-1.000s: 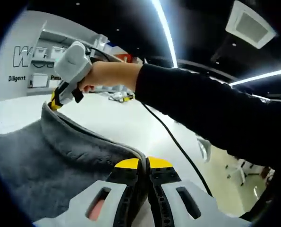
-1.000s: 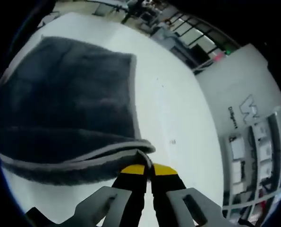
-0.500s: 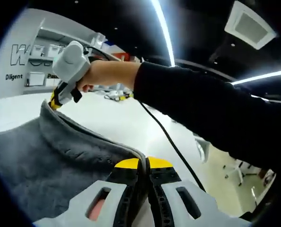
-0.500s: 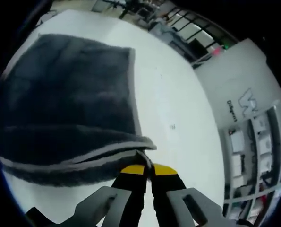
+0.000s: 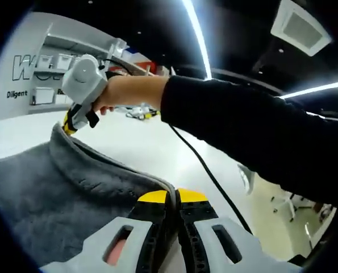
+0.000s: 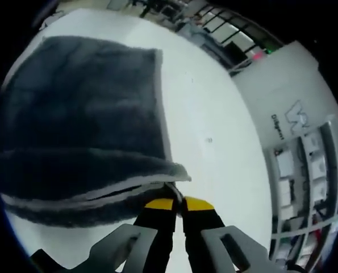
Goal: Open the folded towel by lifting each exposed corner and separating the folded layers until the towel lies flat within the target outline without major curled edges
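Note:
A dark grey towel (image 5: 55, 187) with a lighter hem is held up off the white table (image 5: 151, 151) by two corners. My left gripper (image 5: 172, 196) is shut on the near corner, its yellow-tipped jaws pressed together over the hem. In the left gripper view my right gripper (image 5: 69, 123), held by a hand with a black sleeve (image 5: 242, 131), pinches the far corner. In the right gripper view my right gripper (image 6: 174, 203) is shut on the towel's corner (image 6: 170, 185). Beyond it the towel (image 6: 78, 119) lies spread on the table (image 6: 214, 131), with a fold hanging near the jaws.
A black cable (image 5: 205, 170) trails from the right gripper across the table. A white wall (image 6: 305, 148) with lettering and shelves stands past the table. Chairs (image 5: 291, 202) stand on the floor beyond the table edge.
Both grippers keep their hold on the towel corners. The right gripper has shifted slightly, and the lifted fold now covers a bit more of the spread towel.

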Action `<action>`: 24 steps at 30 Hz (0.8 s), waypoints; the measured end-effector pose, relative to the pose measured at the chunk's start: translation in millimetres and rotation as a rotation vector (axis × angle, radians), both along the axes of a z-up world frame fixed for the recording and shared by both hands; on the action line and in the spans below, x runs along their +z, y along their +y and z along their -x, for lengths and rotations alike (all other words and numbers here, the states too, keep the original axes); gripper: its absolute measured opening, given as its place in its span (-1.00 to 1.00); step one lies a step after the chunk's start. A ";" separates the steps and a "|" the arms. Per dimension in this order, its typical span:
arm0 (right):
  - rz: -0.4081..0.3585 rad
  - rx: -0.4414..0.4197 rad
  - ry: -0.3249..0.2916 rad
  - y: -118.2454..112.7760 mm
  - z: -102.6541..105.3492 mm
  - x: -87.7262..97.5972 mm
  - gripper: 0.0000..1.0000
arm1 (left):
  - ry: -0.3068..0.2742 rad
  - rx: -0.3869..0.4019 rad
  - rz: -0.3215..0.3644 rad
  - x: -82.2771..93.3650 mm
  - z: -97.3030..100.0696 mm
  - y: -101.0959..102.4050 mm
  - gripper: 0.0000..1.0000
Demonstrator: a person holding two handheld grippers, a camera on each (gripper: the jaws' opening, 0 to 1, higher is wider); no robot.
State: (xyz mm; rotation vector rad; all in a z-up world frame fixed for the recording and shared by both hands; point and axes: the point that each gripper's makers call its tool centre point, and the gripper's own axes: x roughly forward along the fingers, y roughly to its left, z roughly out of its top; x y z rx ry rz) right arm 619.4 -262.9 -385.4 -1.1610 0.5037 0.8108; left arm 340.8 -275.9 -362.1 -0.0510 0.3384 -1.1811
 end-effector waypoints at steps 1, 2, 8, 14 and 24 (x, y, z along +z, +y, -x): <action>0.003 0.000 -0.001 -0.8 0.0 -0.2 -1.00 | 0.001 0.000 0.002 0.0 -0.2 -0.6 -0.94; 0.003 -0.001 -0.001 -1.5 0.1 0.0 -1.00 | 0.002 0.001 0.003 0.0 -0.4 -1.4 -0.94; -0.003 -0.010 -0.005 -5.7 -0.1 0.9 -1.00 | 0.001 0.001 0.000 -1.6 -1.0 -5.1 -0.94; -0.001 -0.016 0.000 -8.9 -0.4 -5.6 -1.00 | 0.005 0.000 -0.010 -6.3 -0.5 -9.7 -0.93; 0.013 -0.021 0.009 -17.2 -1.3 -16.0 -1.00 | 0.021 -0.004 -0.036 -16.9 0.9 -12.9 -0.92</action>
